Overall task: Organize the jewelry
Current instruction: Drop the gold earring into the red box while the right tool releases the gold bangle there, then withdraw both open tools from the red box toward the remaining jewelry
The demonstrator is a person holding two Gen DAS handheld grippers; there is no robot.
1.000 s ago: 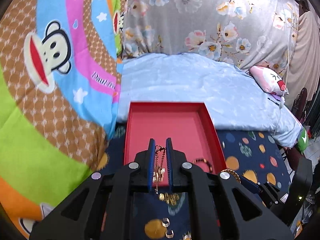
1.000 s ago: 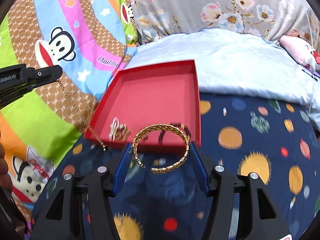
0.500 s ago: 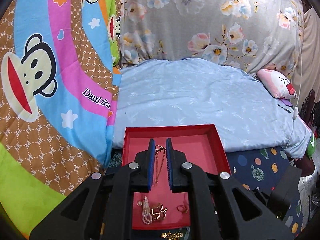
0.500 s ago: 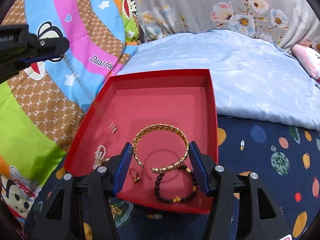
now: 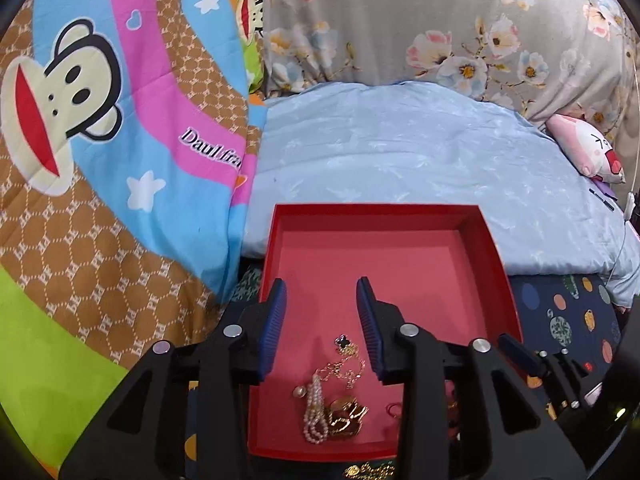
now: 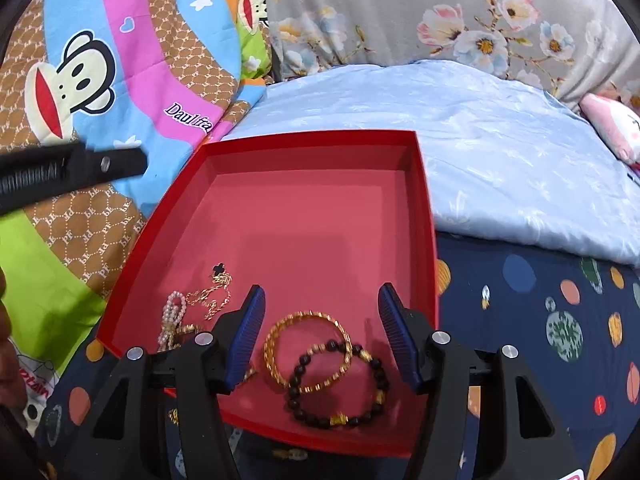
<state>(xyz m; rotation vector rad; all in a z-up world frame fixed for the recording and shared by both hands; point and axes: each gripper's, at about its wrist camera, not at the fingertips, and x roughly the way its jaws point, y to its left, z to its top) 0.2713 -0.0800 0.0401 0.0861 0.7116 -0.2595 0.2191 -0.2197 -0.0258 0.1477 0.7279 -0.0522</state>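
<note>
A red tray [image 5: 496, 256] [image 6: 424, 200] lies on the bed. My left gripper [image 5: 321, 292] is open and empty above the tray's near part. Below it lie a gold chain with a black clover charm [image 5: 344, 354], a pearl strand [image 5: 314, 412] and a gold piece [image 5: 346, 416]. My right gripper [image 6: 320, 304] is open and empty over the tray. Under it lie a gold bangle [image 6: 306, 352] and a dark bead bracelet [image 6: 340, 388], overlapping. The chain [image 6: 214, 292] and pearls [image 6: 172, 316] show at the tray's left. The left gripper's finger [image 6: 72, 172] shows at the left.
A cartoon monkey quilt [image 5: 100, 160] rises on the left. A pale blue cover [image 5: 400, 148] and a floral pillow [image 5: 440, 28] lie behind the tray. A navy planet-print sheet [image 6: 560, 320] lies to the right. More gold jewelry [image 5: 370, 470] lies before the tray's near rim.
Both grippers opened. The left one let the gold chain fall into the tray. The right one let the gold bangle drop onto the bead bracelet in the tray.
</note>
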